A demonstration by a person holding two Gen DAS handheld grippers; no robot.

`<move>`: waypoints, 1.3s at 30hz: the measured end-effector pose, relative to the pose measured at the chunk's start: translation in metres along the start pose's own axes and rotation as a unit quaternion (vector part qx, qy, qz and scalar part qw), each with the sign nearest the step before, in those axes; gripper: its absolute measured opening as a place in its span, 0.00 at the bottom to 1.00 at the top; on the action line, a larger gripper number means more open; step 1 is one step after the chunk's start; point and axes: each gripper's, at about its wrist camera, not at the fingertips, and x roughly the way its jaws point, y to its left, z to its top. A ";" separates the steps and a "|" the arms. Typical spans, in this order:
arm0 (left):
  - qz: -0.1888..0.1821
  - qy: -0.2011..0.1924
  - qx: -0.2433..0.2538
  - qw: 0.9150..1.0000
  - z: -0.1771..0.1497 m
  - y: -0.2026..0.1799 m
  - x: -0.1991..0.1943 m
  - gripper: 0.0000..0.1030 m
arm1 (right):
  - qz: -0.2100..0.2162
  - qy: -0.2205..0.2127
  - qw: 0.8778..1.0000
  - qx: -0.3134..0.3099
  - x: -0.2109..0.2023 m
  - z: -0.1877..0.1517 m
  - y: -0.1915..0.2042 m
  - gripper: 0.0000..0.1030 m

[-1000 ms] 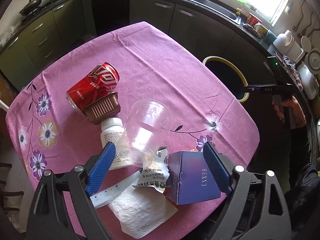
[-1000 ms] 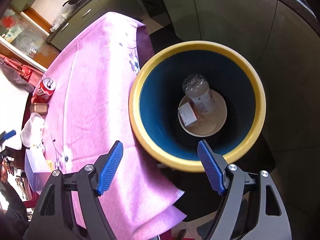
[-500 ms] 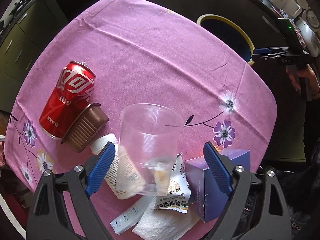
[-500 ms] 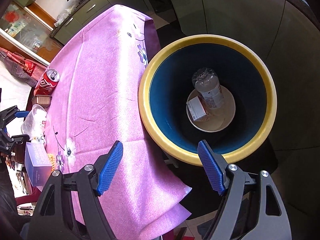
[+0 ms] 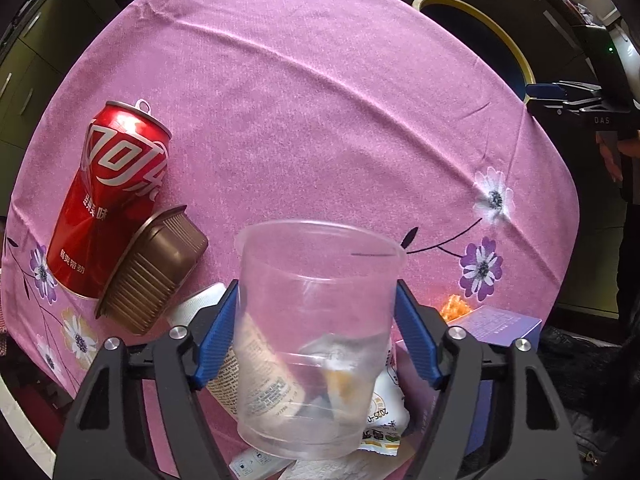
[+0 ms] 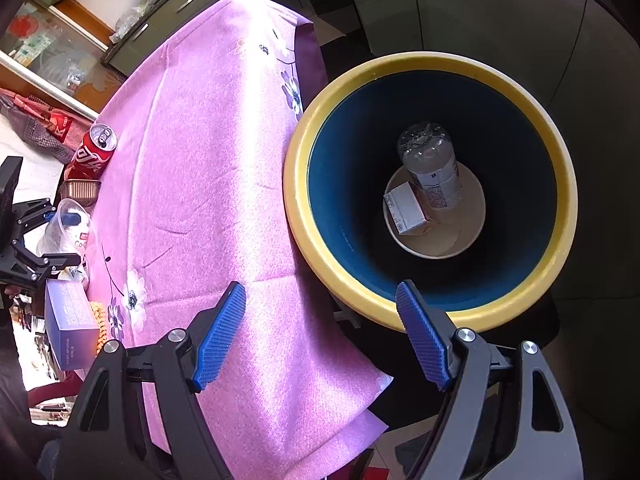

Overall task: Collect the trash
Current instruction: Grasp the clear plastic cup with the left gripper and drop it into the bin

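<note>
Two sets of tongs are seen, one in each wrist view. The left tongs [image 5: 316,336] are pointed straight down over the near edge of the desk [image 5: 320,120], and their jaws have just been closing around a clear plastic cup [image 5: 316,332], which is stood upright between the blue pads [image 5: 218,332]. Both pads are seen right at the cup's walls; whether they are already pressed against it cannot be told.

Along that near edge, from left to right, a red soda can [image 5: 108,200] is laid on its side near the left corner, a brown ribbed tub [image 5: 154,268] is tipped against it, and a white labelled bottle [image 5: 240,364] is partly hidden behind the cup. A printed snack wrapper [image 5: 384,412] is lain beside the cup's base, and a purple box [image 5: 500,326] is set at the right corner. A yellow-rimmed bin [image 5: 500,40] is seen past the far right edge of the desk.

The right tongs [image 6: 322,336] are held wide apart with nothing between their pads, angled down beside the right edge of the desk, above the bin's near rim [image 6: 400,312]. Inside the dark blue bin a clear plastic bottle [image 6: 432,168] and a small white carton [image 6: 406,208] are lain in a pale bowl [image 6: 460,236] at the bottom.
</note>
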 end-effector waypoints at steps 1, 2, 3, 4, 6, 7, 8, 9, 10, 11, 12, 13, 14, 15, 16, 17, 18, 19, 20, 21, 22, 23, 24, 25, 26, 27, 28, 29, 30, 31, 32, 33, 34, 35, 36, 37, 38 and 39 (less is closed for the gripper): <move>-0.001 0.003 -0.001 1.000 0.001 0.001 0.002 0.63 | 0.001 0.001 1.000 -0.001 0.001 0.000 0.000 0.75; -0.001 0.004 -0.002 1.000 0.002 0.002 0.003 0.63 | 0.002 0.002 1.000 -0.001 0.002 0.000 0.001 0.75; 0.000 0.004 -0.002 1.000 0.000 -0.002 0.007 0.62 | 0.002 0.002 1.000 -0.001 0.002 0.000 0.001 0.75; 0.000 0.004 -0.002 1.000 0.000 -0.003 0.008 0.62 | 0.002 0.002 1.000 -0.001 0.002 0.001 0.000 0.75; 0.001 0.002 -0.002 1.000 0.000 -0.003 0.009 0.61 | 0.003 0.002 1.000 0.000 0.003 0.001 0.000 0.75; 0.002 0.000 -0.002 1.000 0.000 -0.004 0.008 0.61 | 0.003 0.002 1.000 0.000 0.003 0.001 0.000 0.75; 0.004 -0.001 -0.004 1.000 -0.001 -0.001 0.009 0.60 | 0.003 0.001 1.000 0.000 0.003 0.001 0.001 0.75; 0.003 -0.003 -0.004 1.000 -0.001 -0.001 0.007 0.60 | 0.004 0.000 1.000 0.001 0.003 0.001 0.001 0.75; 0.003 -0.005 -0.004 1.000 -0.001 -0.001 0.004 0.60 | 0.004 0.000 1.000 0.001 0.003 0.001 0.001 0.75; 0.002 -0.009 -0.004 1.000 -0.001 -0.002 0.002 0.60 | 0.005 -0.001 1.000 0.001 0.003 0.001 0.002 0.75; 0.001 -0.012 -0.004 1.000 0.000 0.000 -0.003 0.60 | 0.006 -0.001 1.000 0.000 0.002 0.000 0.002 0.75; 0.001 -0.015 -0.003 1.000 0.001 -0.001 -0.005 0.60 | 0.006 -0.002 1.000 0.001 0.002 0.000 0.002 0.75; 0.002 -0.018 -0.003 1.000 0.001 -0.002 -0.008 0.60 | 0.006 -0.002 1.000 0.001 0.002 0.000 0.002 0.75; 0.002 -0.020 -0.003 1.000 0.002 -0.002 -0.010 0.60 | 0.007 -0.003 1.000 0.001 0.001 -0.001 0.002 0.75; 0.002 -0.022 -0.003 1.000 0.000 -0.002 -0.013 0.60 | 0.007 -0.004 1.000 0.001 0.001 -0.001 0.002 0.75; 0.003 -0.025 -0.002 1.000 0.001 -0.003 -0.015 0.60 | 0.008 -0.006 1.000 0.002 0.000 -0.002 0.001 0.75; 0.004 -0.027 0.000 1.000 0.000 -0.003 -0.018 0.60 | 0.009 -0.007 1.000 0.003 -0.001 -0.002 0.000 0.75; 0.004 -0.029 0.001 1.000 -0.002 -0.001 -0.022 0.60 | 0.010 -0.009 1.000 0.004 -0.002 -0.003 0.000 0.75; 0.004 -0.031 0.001 1.000 -0.002 -0.002 -0.025 0.60 | 0.011 -0.010 1.000 0.004 -0.004 -0.003 -0.001 0.75; 0.005 -0.032 0.002 0.999 -0.002 -0.004 -0.028 0.60 | 0.013 -0.012 1.000 0.005 -0.005 -0.004 -0.002 0.75; 0.007 -0.034 0.003 0.999 -0.002 -0.006 -0.029 0.60 | 0.014 -0.014 1.000 0.006 -0.006 -0.004 -0.003 0.75; 0.008 -0.035 0.005 0.999 0.000 -0.008 -0.032 0.60 | 0.015 -0.016 1.000 0.007 -0.008 -0.005 -0.004 0.75; 0.008 -0.037 0.006 0.999 0.001 -0.012 -0.039 0.60 | 0.016 -0.019 1.000 0.008 -0.010 -0.006 -0.005 0.75; 0.008 -0.039 0.007 0.999 0.004 -0.013 -0.041 0.60 | 0.017 -0.021 1.000 0.010 -0.013 -0.007 -0.006 0.75; 0.009 -0.042 0.009 0.999 0.006 -0.016 -0.045 0.60 | 0.018 -0.025 0.999 0.012 -0.016 -0.009 -0.007 0.75; 0.011 -0.044 0.012 0.999 0.008 -0.020 -0.048 0.60 | 0.018 -0.029 0.999 0.014 -0.019 -0.011 -0.009 0.75; 0.010 -0.047 0.016 0.999 0.013 -0.024 -0.053 0.60 | 0.019 -0.034 0.999 0.016 -0.023 -0.013 -0.011 0.75; 0.009 -0.050 0.021 0.999 0.018 -0.030 -0.056 0.60 | 0.020 -0.040 0.999 0.018 -0.028 -0.015 -0.013 0.75; 0.007 -0.052 0.027 0.998 0.025 -0.038 -0.061 0.60 | 0.020 -0.047 0.998 0.021 -0.034 -0.017 -0.015 0.75; 0.003 -0.056 0.035 0.998 0.029 -0.045 -0.065 0.60 | 0.020 -0.054 0.998 0.025 -0.039 -0.020 -0.019 0.75; 0.001 -0.059 0.042 0.997 0.038 -0.053 -0.067 0.60 | 0.020 -0.061 0.998 0.028 -0.045 -0.024 -0.023 0.75; -0.002 -0.060 0.050 0.997 0.046 -0.062 -0.069 0.60 | 0.021 -0.068 0.997 0.033 -0.050 -0.027 -0.027 0.75; -0.006 -0.063 0.060 0.996 0.056 -0.072 -0.072 0.60 | 0.021 -0.073 0.996 0.037 -0.055 -0.032 -0.032 0.75; -0.008 -0.064 0.068 0.996 0.066 -0.082 -0.071 0.60 | 0.019 -0.079 0.996 0.041 -0.060 -0.037 -0.036 0.75; -0.010 -0.066 0.077 0.995 0.078 -0.094 -0.068 0.60 | 0.017 -0.084 0.995 0.046 -0.065 -0.041 -0.042 0.75; -0.012 -0.067 0.086 0.994 0.089 -0.105 -0.066 0.60 | 0.016 -0.089 0.995 0.051 -0.070 -0.046 -0.048 0.75; -0.016 -0.068 0.097 0.993 0.102 -0.117 -0.064 0.60 | 0.015 -0.092 0.994 0.056 -0.074 -0.050 -0.053 0.75; -0.021 -0.068 0.104 0.992 0.114 -0.128 -0.061 0.60 | 0.013 -0.096 0.993 0.062 -0.078 -0.055 -0.059 0.75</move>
